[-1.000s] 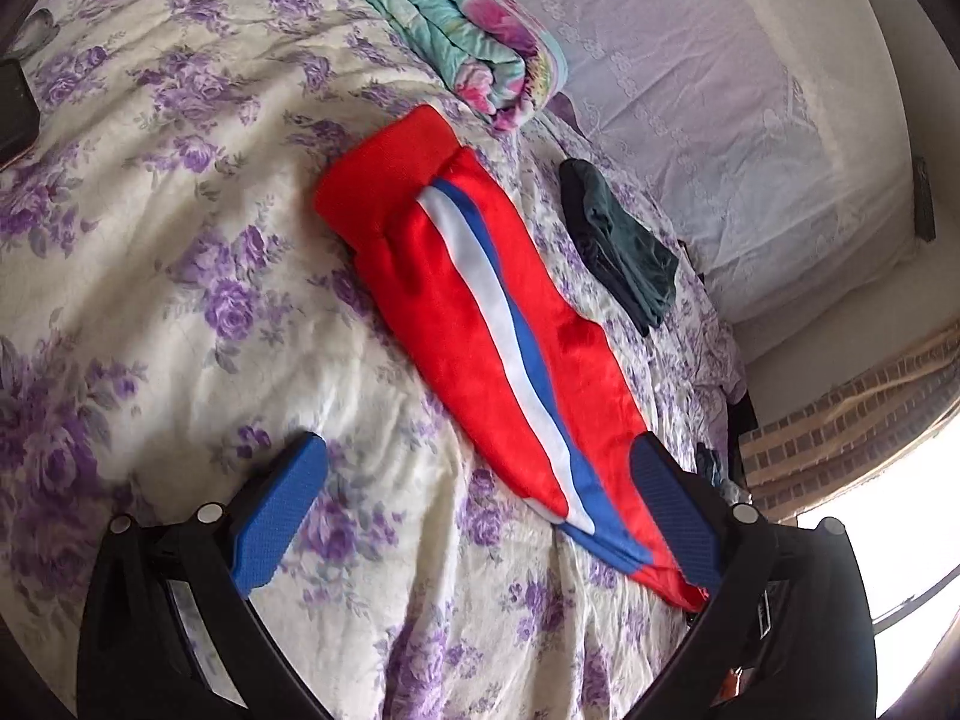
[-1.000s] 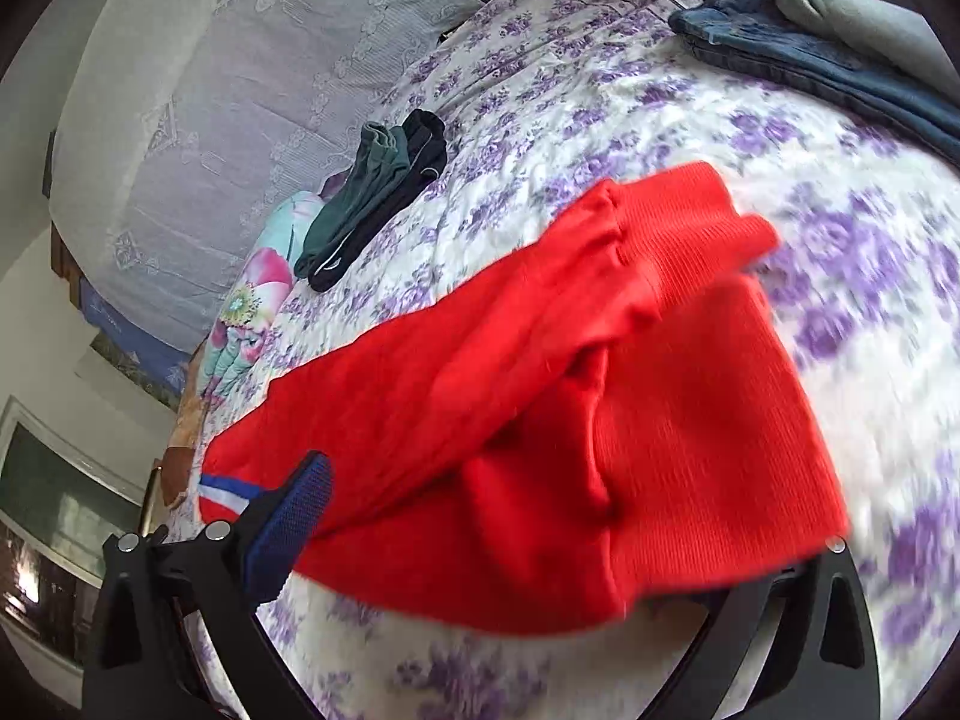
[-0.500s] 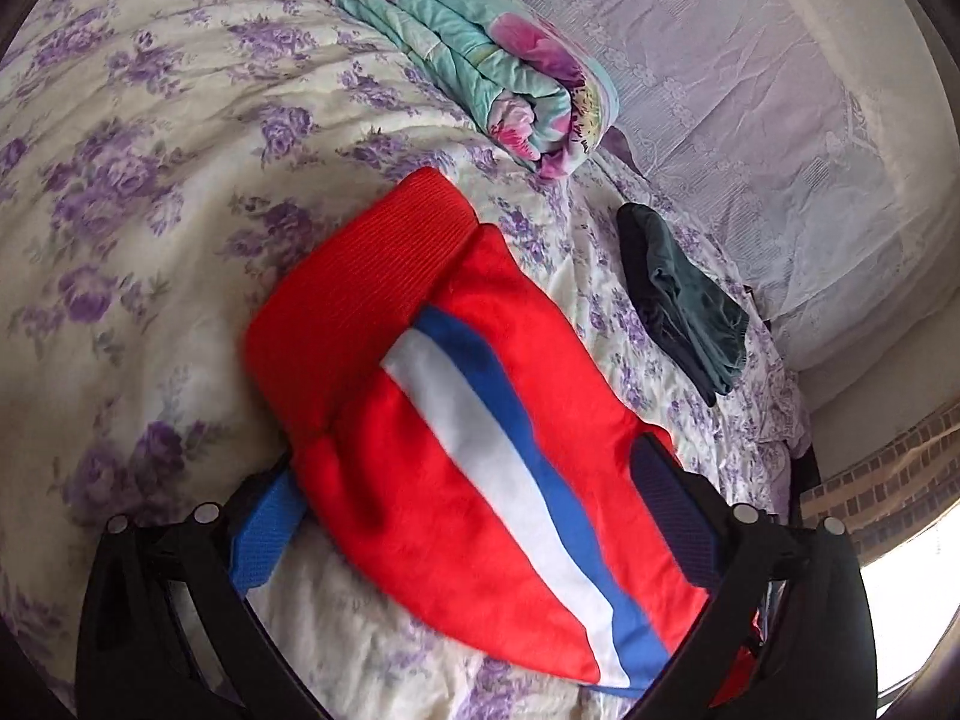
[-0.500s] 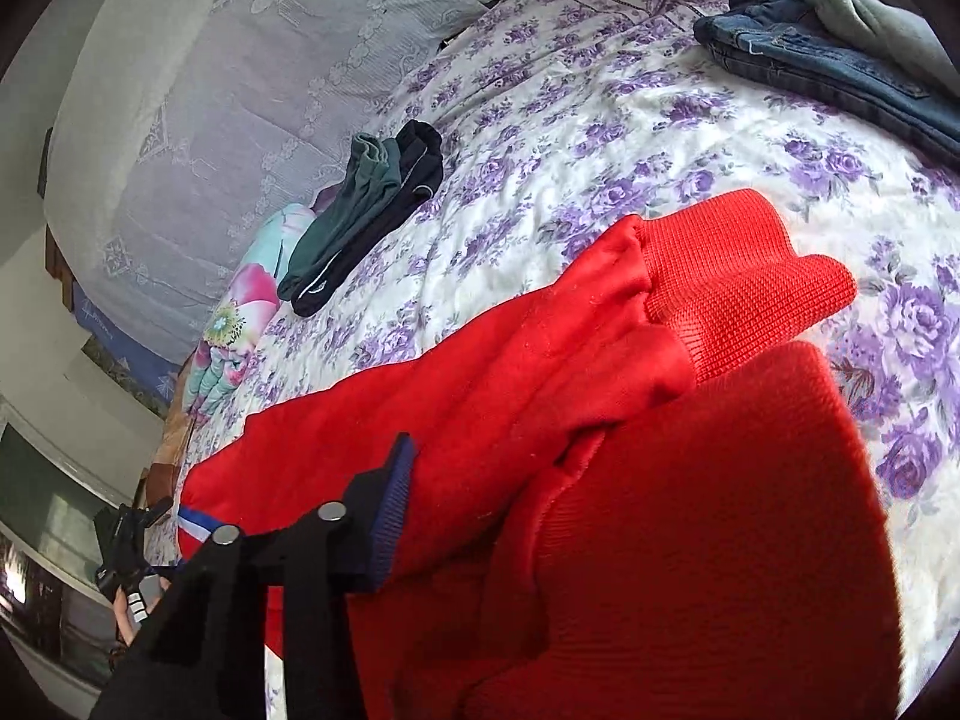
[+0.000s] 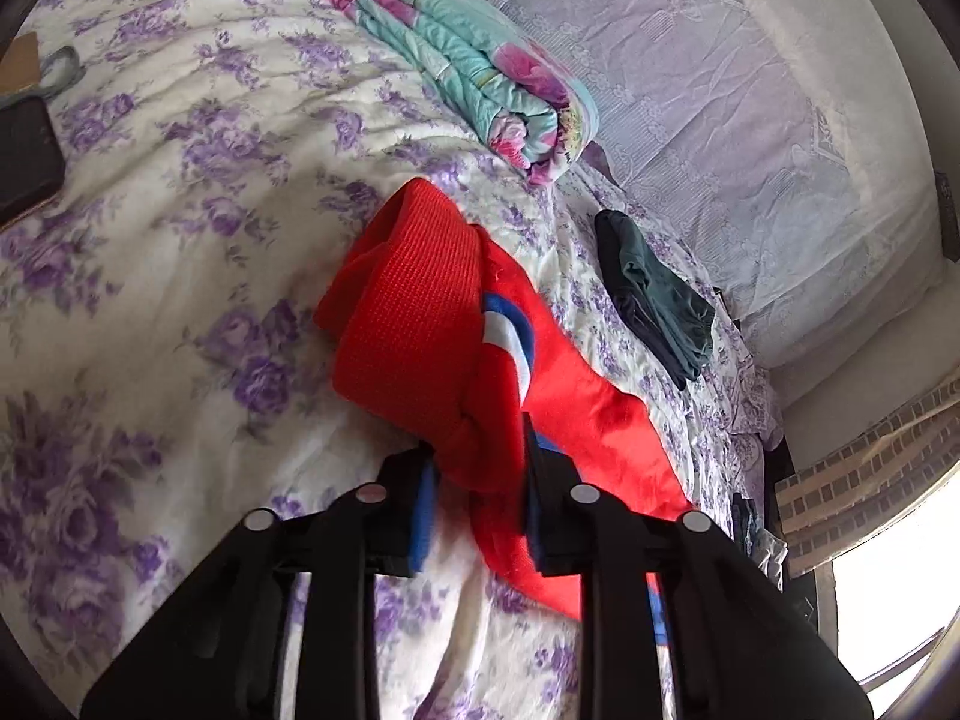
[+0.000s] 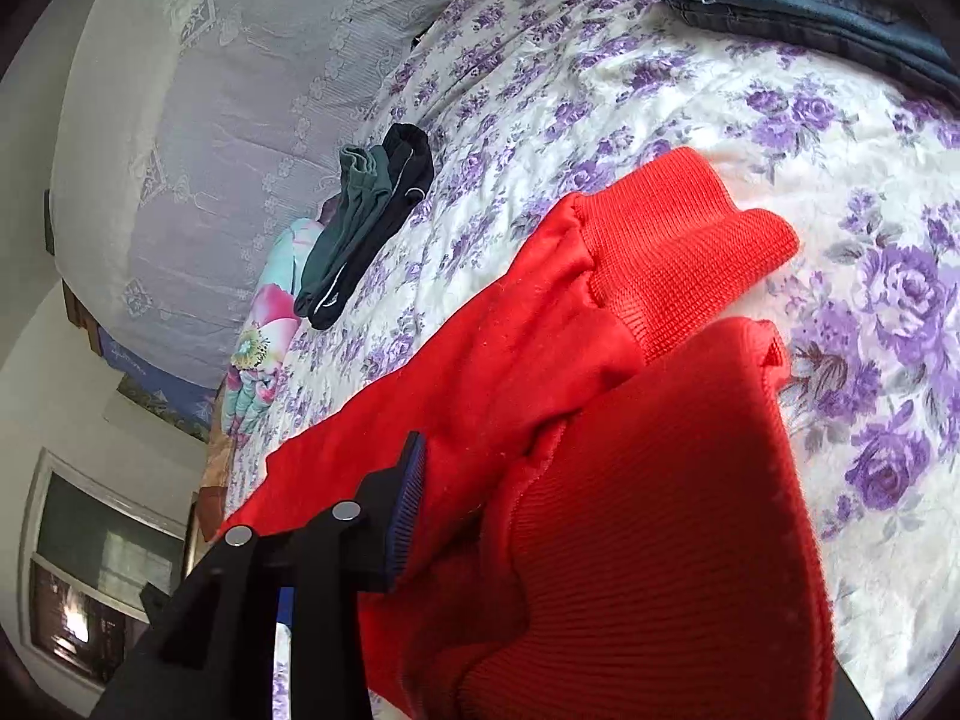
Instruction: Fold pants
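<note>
Red pants with a white and blue side stripe lie on the floral bedspread. My left gripper is shut on bunched red fabric just below the ribbed cuff, which stands up ahead of it. In the right wrist view the pants fill the lower middle, with a ribbed red band close over the lens. My right gripper is shut on that red fabric; only its left finger shows, the right one is hidden by cloth.
A rolled teal floral blanket lies beyond the pants. Folded dark green clothes sit to the right, also in the right wrist view. Folded jeans lie at the far right. A black phone lies at the left.
Both grippers have closed on the red pants. The left moved up the leg to the cuff end and gathered it. The right closed on the waistband end, cloth now bunched over its view.
</note>
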`<state>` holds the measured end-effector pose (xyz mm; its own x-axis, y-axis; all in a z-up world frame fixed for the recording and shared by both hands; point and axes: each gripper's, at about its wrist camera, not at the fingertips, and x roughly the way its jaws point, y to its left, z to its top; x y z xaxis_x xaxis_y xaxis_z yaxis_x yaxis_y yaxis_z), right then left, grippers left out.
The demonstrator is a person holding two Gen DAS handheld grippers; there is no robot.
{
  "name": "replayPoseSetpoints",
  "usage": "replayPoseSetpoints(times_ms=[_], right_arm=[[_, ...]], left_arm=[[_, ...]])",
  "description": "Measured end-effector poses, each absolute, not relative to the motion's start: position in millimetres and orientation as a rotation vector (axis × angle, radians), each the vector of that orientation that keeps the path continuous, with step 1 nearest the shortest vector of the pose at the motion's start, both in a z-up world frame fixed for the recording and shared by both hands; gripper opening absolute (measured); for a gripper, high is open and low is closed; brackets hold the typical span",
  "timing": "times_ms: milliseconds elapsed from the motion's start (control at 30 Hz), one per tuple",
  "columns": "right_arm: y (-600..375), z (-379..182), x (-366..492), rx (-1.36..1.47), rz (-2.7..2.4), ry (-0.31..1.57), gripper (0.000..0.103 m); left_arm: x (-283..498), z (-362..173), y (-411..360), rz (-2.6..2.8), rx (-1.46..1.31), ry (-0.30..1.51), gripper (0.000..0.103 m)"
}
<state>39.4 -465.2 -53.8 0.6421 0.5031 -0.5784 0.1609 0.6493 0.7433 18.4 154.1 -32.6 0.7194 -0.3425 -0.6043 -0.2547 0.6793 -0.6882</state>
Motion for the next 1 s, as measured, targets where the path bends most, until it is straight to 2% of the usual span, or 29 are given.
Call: replayPoseSetpoints(times_ms=[33, 167, 233, 300, 333, 367, 500, 767, 933, 1000], right_arm=[[-466, -53, 38, 0.872, 0.234, 0.876, 0.042], [-457, -44, 21, 0.828, 0.271, 0.892, 0.057], [-450, -37, 5, 0.756, 0.266, 0.887, 0.060], [-444, -34, -7, 0.671, 0.243, 0.883, 0.059], [-441, -34, -11, 0.632, 0.229, 0.882, 0.055], [-439, -33, -13, 0.599, 0.216, 0.881, 0.051], [-438, -35, -14, 0.576, 0.207, 0.865, 0.052], [-438, -37, -13, 0.565, 0.212, 0.863, 0.053], [-438, -37, -12, 0.567, 0.211, 0.864, 0.053], [-439, -38, -12, 0.572, 0.211, 0.862, 0.053]], left_arm=[[16, -37, 159, -0.041, -0.877, 0.804, 0.056], [3, -37, 167, -0.098, -1.012, 0.812, 0.068], [-5, -31, 163, -0.119, -1.041, 0.811, 0.068], [-5, -24, 158, -0.142, -1.023, 0.807, 0.063], [-1, -19, 155, -0.153, -1.004, 0.805, 0.047], [4, -14, 152, -0.168, -0.973, 0.806, 0.035], [30, -2, 144, -0.158, -0.887, 0.817, 0.011], [67, 26, 132, -0.214, -0.866, 0.792, 0.002], [176, 52, 130, -0.135, -0.816, 0.681, 0.002], [228, 40, 134, -0.009, -0.807, 0.710, 0.002]])
